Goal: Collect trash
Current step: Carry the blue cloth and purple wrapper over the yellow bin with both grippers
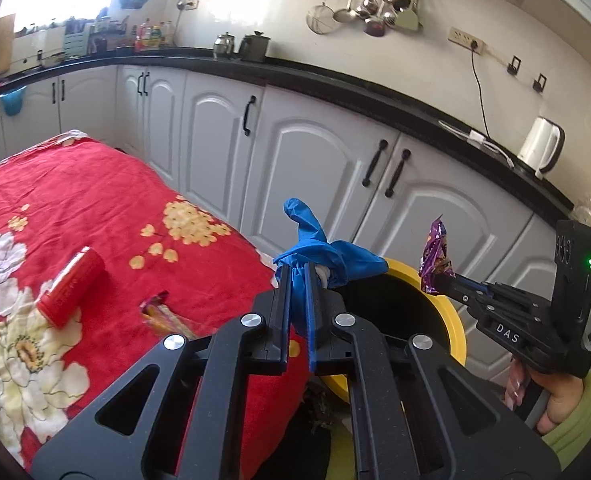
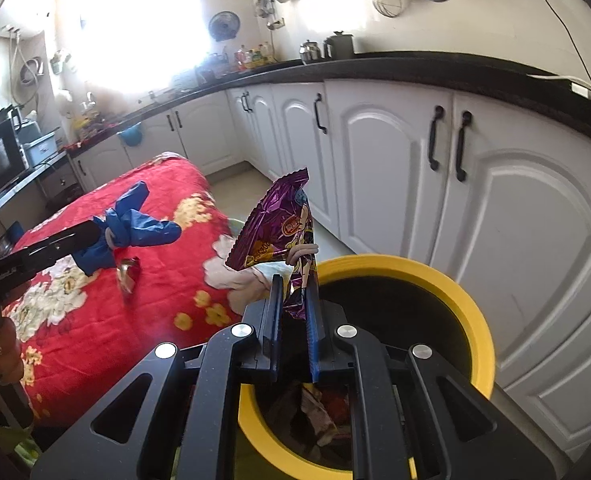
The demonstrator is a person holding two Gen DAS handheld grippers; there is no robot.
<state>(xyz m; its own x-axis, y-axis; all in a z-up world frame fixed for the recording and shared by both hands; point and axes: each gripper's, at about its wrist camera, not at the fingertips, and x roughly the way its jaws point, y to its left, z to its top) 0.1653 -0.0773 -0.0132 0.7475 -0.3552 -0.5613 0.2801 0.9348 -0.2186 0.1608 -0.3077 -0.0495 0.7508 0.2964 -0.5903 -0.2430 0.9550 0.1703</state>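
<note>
My left gripper point(image 1: 298, 270) is shut on a crumpled blue glove point(image 1: 315, 250), held at the table's edge beside the yellow-rimmed bin point(image 1: 453, 320). My right gripper point(image 2: 295, 282) is shut on a purple snack wrapper point(image 2: 279, 224) that stands up over the bin point(image 2: 471, 304), which holds trash at its bottom. In the left wrist view the right gripper point(image 1: 445, 284) carries the wrapper point(image 1: 437, 256) over the bin's far rim. In the right wrist view the left gripper point(image 2: 99, 236) shows with the glove point(image 2: 135, 228) above the table. A red can point(image 1: 71, 286) and an opened wrapper point(image 1: 161, 312) lie on the table.
The table wears a red floral cloth point(image 1: 107, 208). White cabinets point(image 1: 315, 152) with black handles run behind under a black counter point(image 1: 335, 76) that carries a white kettle point(image 1: 541, 148). A hand in a green sleeve point(image 1: 575, 412) grips the right tool.
</note>
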